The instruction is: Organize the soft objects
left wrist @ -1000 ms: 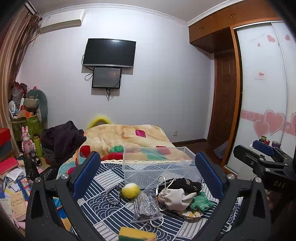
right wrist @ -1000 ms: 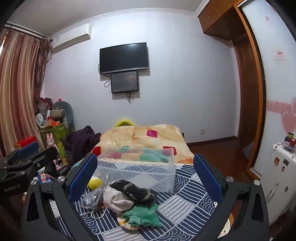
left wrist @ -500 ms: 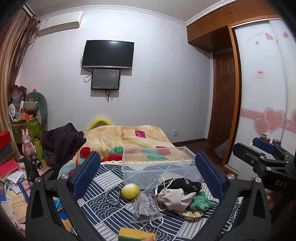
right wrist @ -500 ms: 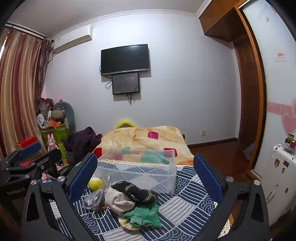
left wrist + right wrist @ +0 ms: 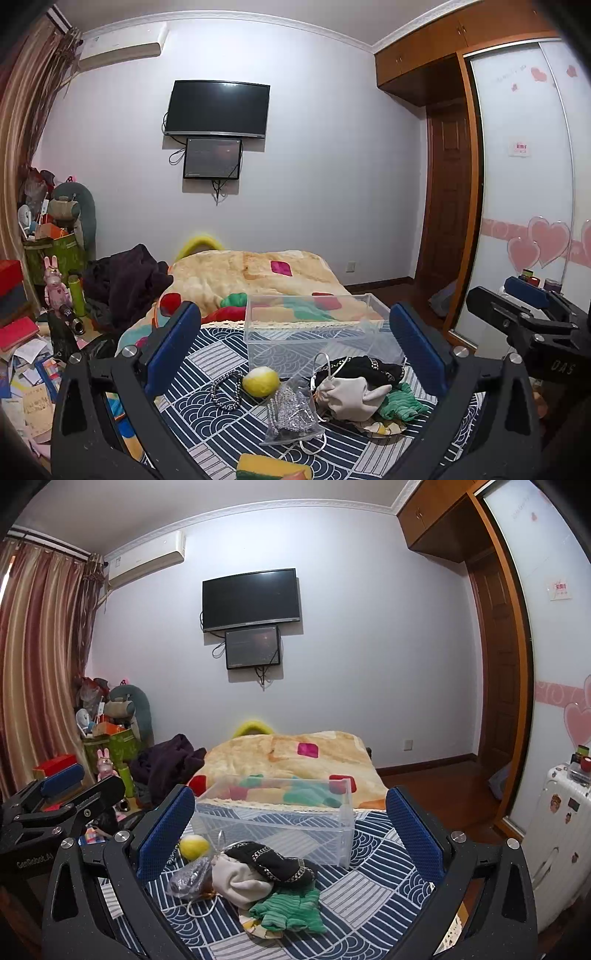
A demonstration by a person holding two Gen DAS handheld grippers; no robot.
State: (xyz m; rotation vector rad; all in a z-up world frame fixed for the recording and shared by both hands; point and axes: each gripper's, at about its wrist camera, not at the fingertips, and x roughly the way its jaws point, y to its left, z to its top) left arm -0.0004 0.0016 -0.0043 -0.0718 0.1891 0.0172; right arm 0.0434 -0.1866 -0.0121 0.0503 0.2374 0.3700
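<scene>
A pile of soft things lies on the blue patterned cloth [image 5: 207,354]: a black cloth with gold trim [image 5: 369,367], a cream pouch [image 5: 351,395], a green knit piece [image 5: 400,402]. The same pile shows in the right wrist view: black cloth [image 5: 273,860], cream pouch [image 5: 240,878], green knit [image 5: 291,910]. A clear plastic box [image 5: 314,332] [image 5: 280,816] stands empty behind the pile. My left gripper [image 5: 295,354] is open and empty, held above and short of the pile. My right gripper [image 5: 290,834] is open and empty too.
A yellow ball [image 5: 260,382] [image 5: 194,847], a bead bracelet [image 5: 225,391], a clear bag of silvery bits [image 5: 291,413] and a yellow-green sponge [image 5: 273,470] lie on the cloth. A blanket [image 5: 251,273] covers the bed behind. Clutter [image 5: 29,332] lies left, a white suitcase [image 5: 561,834] right.
Both grippers have drifted slightly; the views shift a little. Nothing on the cloth has moved and both stay open.
</scene>
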